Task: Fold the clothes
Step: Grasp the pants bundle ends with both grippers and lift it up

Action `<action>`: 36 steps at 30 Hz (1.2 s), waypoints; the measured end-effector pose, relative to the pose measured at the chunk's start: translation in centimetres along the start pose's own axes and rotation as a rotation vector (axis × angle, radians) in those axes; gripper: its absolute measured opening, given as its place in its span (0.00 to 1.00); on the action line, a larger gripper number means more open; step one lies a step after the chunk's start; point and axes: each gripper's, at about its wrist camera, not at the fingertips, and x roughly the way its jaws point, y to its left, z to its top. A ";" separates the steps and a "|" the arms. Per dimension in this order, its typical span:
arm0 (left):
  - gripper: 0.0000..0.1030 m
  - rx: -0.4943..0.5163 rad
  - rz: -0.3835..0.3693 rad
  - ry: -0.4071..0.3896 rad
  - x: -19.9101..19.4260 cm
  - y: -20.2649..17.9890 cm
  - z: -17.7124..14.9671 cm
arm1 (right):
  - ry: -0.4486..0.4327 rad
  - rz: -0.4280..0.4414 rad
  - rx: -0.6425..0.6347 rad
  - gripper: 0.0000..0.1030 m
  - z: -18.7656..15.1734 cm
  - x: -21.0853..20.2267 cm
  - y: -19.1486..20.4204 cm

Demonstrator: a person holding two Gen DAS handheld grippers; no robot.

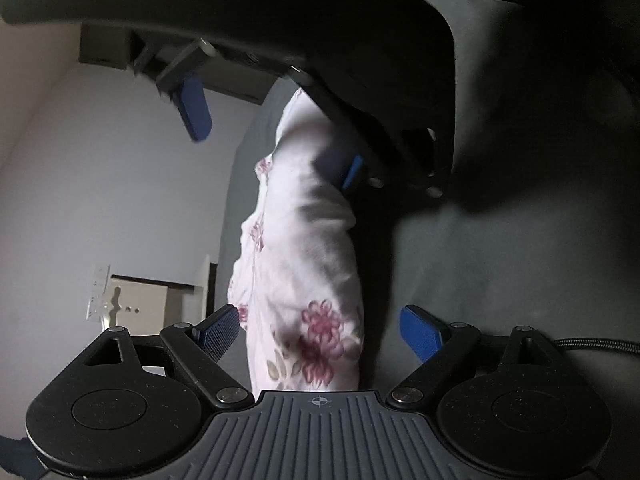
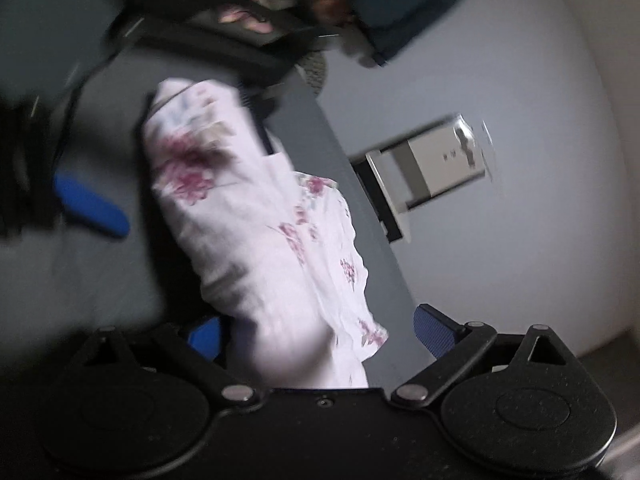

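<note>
A white garment with pink flowers (image 1: 304,248) lies bunched into a long roll on a grey surface (image 1: 500,260). My left gripper (image 1: 320,332) is open, its blue fingers (image 1: 218,332) wide apart on either side of one end of the roll. Facing it, my right gripper (image 1: 276,140) is open around the far end. In the right wrist view, which is blurred, the garment (image 2: 256,232) runs between the open right gripper (image 2: 320,332) and the left gripper (image 2: 180,170). One left blue finger (image 2: 92,204) shows; the other is hidden behind the cloth.
The grey surface's edge (image 2: 360,216) runs close beside the garment, with pale floor beyond. A beige box-like piece of furniture (image 1: 140,300) (image 2: 440,160) stands off the edge. A black cable (image 1: 592,346) lies at the right. A dark blue sleeve (image 2: 400,8) is at the top.
</note>
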 end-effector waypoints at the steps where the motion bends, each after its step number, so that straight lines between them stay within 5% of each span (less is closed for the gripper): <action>1: 0.86 0.002 0.010 0.003 0.2 0.0 0.3 | 0.003 0.008 0.033 0.93 -0.1 0.1 -0.7; 12: 0.85 0.022 0.059 0.078 2.4 0.8 1.2 | 0.002 0.007 0.179 0.94 -1.0 0.4 -3.8; 14: 0.51 -0.014 0.054 0.117 2.7 1.3 1.1 | -0.006 0.007 0.179 0.94 -1.2 -0.2 -3.7; 16: 0.39 -0.063 0.031 0.150 3.1 1.8 1.1 | -0.018 0.003 0.166 0.94 -1.3 -0.3 -3.6; 26: 0.28 -0.140 0.041 0.111 0.9 3.3 1.8 | -0.002 -0.023 -0.176 0.94 -0.8 0.5 1.4; 27: 0.28 -0.139 0.041 0.107 0.6 3.3 1.9 | 0.006 -0.027 -0.212 0.87 -0.8 0.8 2.1; 30: 0.27 -0.137 0.041 0.092 -0.3 3.1 1.8 | 0.062 -0.019 -0.239 0.37 -0.7 2.3 2.9; 36: 0.25 -0.117 0.046 0.062 -2.7 2.3 1.5 | 0.050 0.059 -0.168 0.30 -0.2 0.9 1.6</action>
